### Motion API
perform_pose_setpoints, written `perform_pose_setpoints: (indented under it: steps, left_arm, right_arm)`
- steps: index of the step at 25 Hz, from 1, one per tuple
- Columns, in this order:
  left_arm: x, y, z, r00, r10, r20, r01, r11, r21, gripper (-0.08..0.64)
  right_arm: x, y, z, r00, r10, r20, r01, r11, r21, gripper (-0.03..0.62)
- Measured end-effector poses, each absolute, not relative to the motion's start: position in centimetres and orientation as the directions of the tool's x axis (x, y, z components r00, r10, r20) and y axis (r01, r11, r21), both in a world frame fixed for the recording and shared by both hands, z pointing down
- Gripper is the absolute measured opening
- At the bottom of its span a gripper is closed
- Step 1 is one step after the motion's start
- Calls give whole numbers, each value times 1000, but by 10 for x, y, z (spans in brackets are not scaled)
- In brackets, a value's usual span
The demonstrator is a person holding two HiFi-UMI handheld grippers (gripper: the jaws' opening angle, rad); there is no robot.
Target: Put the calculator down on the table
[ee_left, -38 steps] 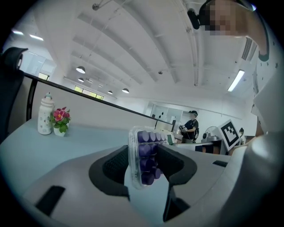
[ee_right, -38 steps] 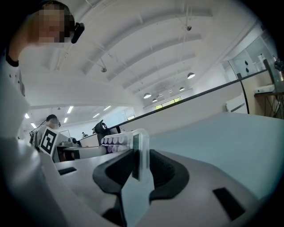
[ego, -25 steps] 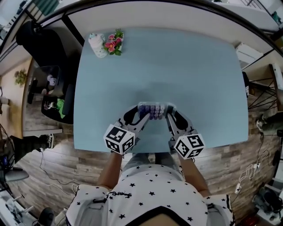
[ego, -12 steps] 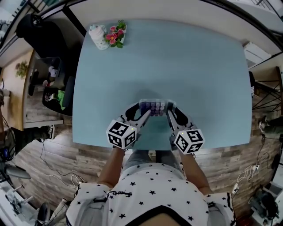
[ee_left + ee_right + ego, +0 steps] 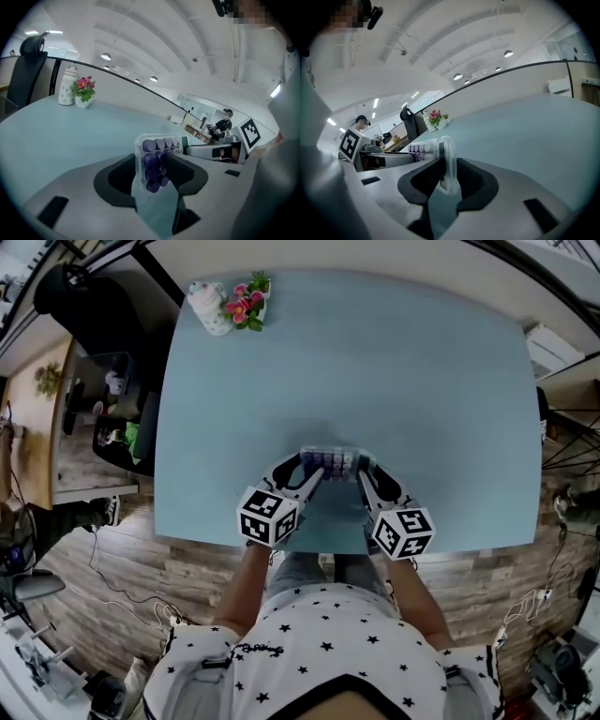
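Fingers pinch calculator near table front edge, wide surface beyond.

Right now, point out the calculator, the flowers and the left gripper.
calculator (image 5: 330, 461), head view, on its purple keys.
flowers (image 5: 242, 307), head view, on the pink blooms.
left gripper (image 5: 152, 166), left gripper view, midway between its fingertips, which clamp the calculator's end.
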State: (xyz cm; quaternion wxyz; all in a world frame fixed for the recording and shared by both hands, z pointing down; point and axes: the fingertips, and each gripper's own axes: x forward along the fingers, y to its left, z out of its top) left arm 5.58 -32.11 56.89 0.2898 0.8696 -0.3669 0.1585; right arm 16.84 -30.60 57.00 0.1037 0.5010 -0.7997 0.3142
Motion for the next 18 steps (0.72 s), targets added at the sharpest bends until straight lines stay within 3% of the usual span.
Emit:
perform_pose_setpoints:
  steps: [18]
  left_arm:
    - [58,-323,594,623,-522,583,-773,-525,356,209]
  right_arm:
    - [170,-310,599,-479,-687,546,-870,289,-399,106]
